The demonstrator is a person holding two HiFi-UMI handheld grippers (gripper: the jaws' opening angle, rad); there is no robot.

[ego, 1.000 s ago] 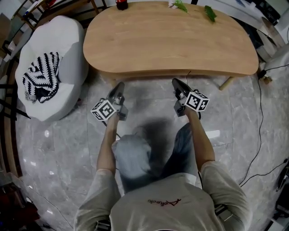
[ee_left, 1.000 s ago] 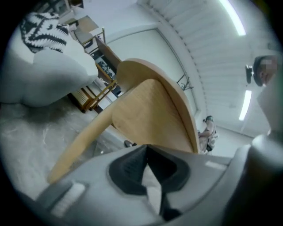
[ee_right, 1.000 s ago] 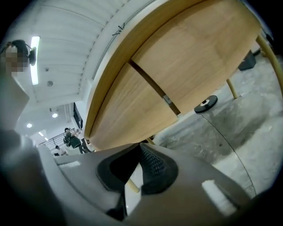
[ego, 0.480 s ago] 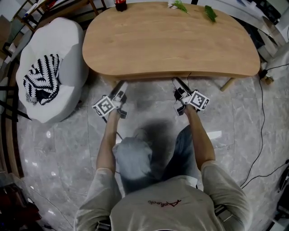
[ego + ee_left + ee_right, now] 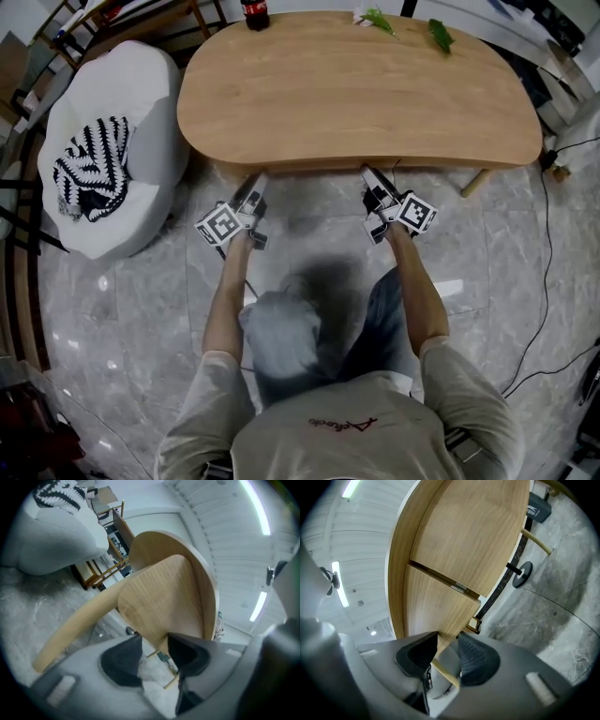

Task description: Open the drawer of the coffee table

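Two-claw job, head view first: left gripper (image 5: 257, 180) and right gripper (image 5: 368, 174) poked under the near edge of the coffee table (image 5: 356, 84). Left gripper view: jaws wide but easing shut, corner of the wooden drawer (image 5: 159, 602) in the gap, no pad pressing on it. Right gripper view: same deal, closing around the drawer's lower corner, not clamped yet.
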